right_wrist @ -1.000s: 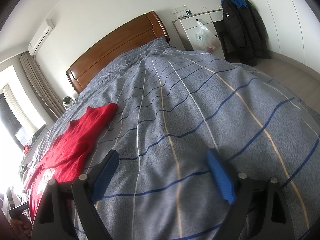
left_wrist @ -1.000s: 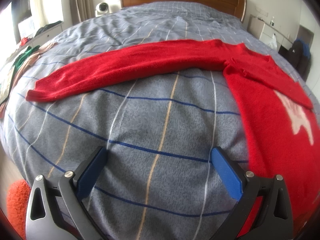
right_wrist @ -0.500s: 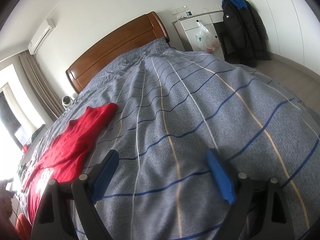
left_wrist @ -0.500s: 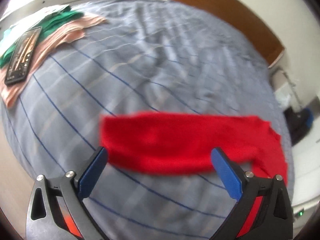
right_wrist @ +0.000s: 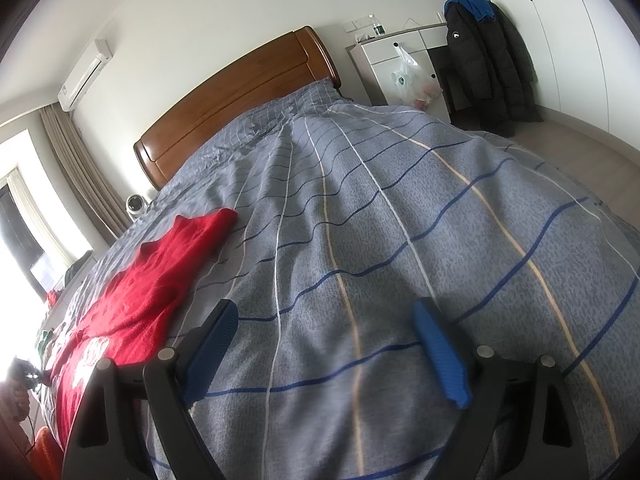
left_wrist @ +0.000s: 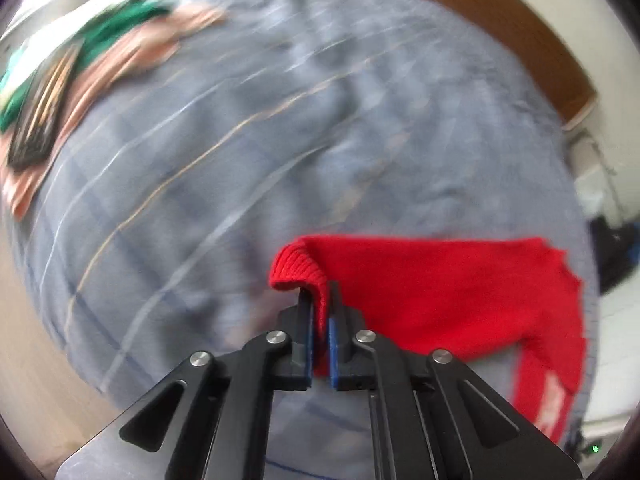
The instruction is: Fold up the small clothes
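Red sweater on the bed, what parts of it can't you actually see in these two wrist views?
- Left wrist view: the cuff's tip is hidden between the pads of the left gripper, which have just closed on the red sweater.
- Left wrist view: its white print is cut off by the picture's edge.
- Right wrist view: the right gripper, open, hides the near hem.

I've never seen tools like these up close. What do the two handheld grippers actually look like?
Both look alike. The left gripper and right gripper each have a matte black frame of angular linkage arms with triangular cut-outs, joined by round silver pivot pins. Each has two flat fingers faced with textured blue pads. No cables or markings show.
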Motion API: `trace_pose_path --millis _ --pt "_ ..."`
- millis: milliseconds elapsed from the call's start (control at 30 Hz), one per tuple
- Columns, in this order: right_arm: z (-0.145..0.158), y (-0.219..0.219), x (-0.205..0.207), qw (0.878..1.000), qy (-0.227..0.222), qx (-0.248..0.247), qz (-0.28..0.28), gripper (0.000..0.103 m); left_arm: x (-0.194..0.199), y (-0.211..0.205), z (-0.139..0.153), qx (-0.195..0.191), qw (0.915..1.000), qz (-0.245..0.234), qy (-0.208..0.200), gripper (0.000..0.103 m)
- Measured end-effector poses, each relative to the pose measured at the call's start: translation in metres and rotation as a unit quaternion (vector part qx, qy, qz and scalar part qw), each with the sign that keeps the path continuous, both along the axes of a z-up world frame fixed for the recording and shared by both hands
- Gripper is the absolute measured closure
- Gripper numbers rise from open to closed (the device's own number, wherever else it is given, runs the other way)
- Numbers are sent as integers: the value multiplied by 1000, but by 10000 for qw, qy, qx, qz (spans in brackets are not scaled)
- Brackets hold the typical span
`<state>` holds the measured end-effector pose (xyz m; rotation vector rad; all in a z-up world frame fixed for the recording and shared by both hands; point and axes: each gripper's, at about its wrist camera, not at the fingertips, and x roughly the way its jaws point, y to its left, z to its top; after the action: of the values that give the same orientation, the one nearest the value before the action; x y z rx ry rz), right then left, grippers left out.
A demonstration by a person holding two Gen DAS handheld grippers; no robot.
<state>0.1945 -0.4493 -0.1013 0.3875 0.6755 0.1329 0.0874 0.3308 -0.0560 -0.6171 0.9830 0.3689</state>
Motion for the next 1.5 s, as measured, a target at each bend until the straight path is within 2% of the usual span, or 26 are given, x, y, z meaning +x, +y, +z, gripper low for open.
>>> trace_pose_path --millis 67,100,133,233,267,367,433,500,533,567,633,667,700,733,767,833,933,967,1000,1067,1100,1200,1233,1300,1400,1500 --pt "0 -1 0 10000 -20 9 2 15 22 -36 41 105 9979 -486 -420 99" --pt "0 -1 0 10000 -31 12 3 15 41 -68 72 220 9928 -916 -738 99" --pt "0 -2 0 10000 -41 17 4 15 50 -88 88 283 9887 -1163 -906 99" --pt "0 -3 -1 10000 -70 36 14 15 94 -179 145 462 9617 -2244 -1508 99" --pt "0 -4 -1 10000 -76 40 15 15 111 -217 159 450 9486 -2652 -1665 99" --pt "0 -3 -2 10000 -84 39 20 15 139 -298 167 428 9238 -3363 -1779 99" --pt "0 -4 -2 10000 -86 42 20 15 151 -334 155 210 9127 -3699 -1723 98" --pt "0 -4 -2 10000 -87 44 21 15 160 -375 127 -30 8995 -4097 -1518 90" --pt "0 -3 -2 10000 -88 41 22 15 160 -384 116 -10 8994 -4143 -1395 75" --pt "0 -4 -2 10000 -87 42 22 15 161 -392 99 78 9047 -4101 -1150 51" --pt "0 -4 -2 10000 -85 40 22 15 152 -379 75 62 9147 -3921 -975 38" --pt "0 -3 -3 9999 -88 43 23 15 142 -365 69 70 9181 -3841 -976 38" --pt "0 -3 -3 9999 -92 46 24 15 135 -348 65 159 9220 -3749 -958 36" --pt "0 -4 -3 9999 -103 54 30 15 124 -335 62 296 9256 -3652 -949 29" --pt "0 -4 -3 9999 -113 64 35 15 114 -310 59 580 9322 -3450 -934 18" --pt "0 -5 -2 9999 -138 84 40 15 105 -262 52 1195 9442 -2951 -841 6" --pt "0 -5 -2 9998 -155 81 31 15 103 -189 25 2313 9524 -1913 -526 6" --pt "0 -4 -2 9999 -150 68 27 15 106 -177 17 2403 9547 -1692 -469 6" --pt "0 -3 -2 9999 -145 53 23 15 110 -161 5 2393 9590 -1446 -463 6" --pt "0 -1 -2 9999 -126 15 11 15 118 -149 -17 2276 9641 -1267 -512 6" --pt "0 0 -2 9999 -112 -8 5 15 123 -147 -30 2255 9647 -1286 -449 6" --pt "0 3 0 9999 -58 -93 -13 15 141 -143 -74 2308 9598 -1593 90 0" --pt "0 3 1 9999 -47 -110 -15 15 140 -138 -73 2148 9647 -1521 -72 0" --pt "0 4 2 9999 -31 -128 -16 14 138 -130 -70 1928 9708 -1420 -141 0" --pt "0 4 2 9999 -27 -129 -17 14 135 -126 -74 1829 9726 -1409 -262 0" --pt "0 4 2 9999 -29 -125 -16 14 134 -132 -73 1946 9703 -1427 -199 0"
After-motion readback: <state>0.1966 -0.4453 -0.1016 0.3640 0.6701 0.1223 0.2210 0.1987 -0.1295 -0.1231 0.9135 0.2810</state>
